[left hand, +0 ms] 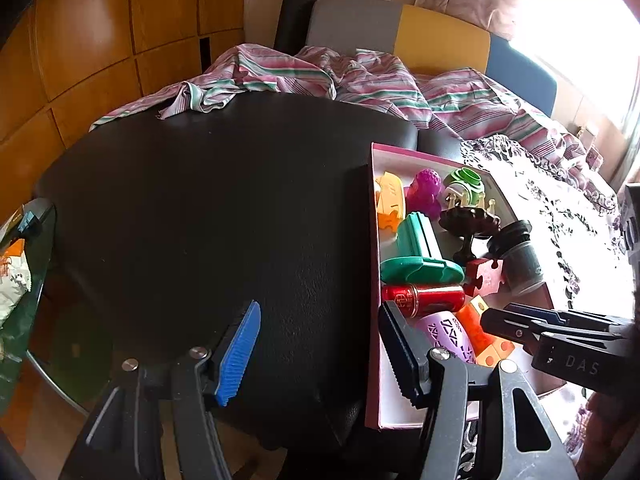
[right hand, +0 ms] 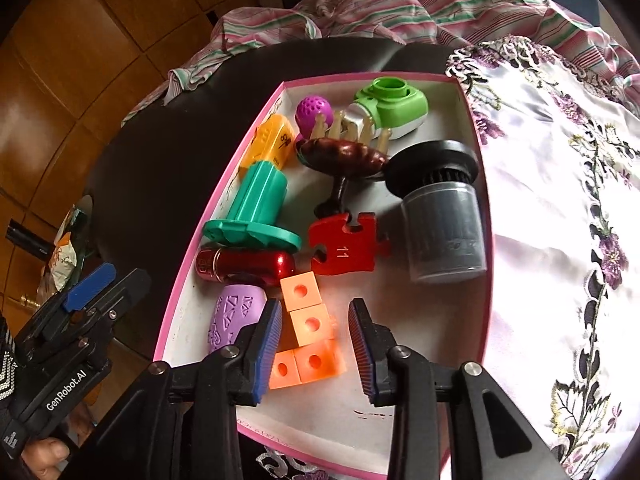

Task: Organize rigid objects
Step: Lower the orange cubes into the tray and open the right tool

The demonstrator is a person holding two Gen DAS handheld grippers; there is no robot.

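My right fingers (right hand: 316,350) hang parted over the pink-rimmed white cardboard box (right hand: 182,280), nothing pinched. The chain of orange plastic cubes with round holes (right hand: 310,326) lies loose on the box floor between and just under the pads, so I judge this the drop-off step, cubes delivered. Ahead of them sit the red jigsaw-shaped block (right hand: 344,246) and the dark grey cylinder jar (right hand: 444,232). My left fingers (left hand: 320,354) idle half-spread and empty over the black padded surface (left hand: 200,208), beside the box. Next: lift the right clear without nudging the cubes.
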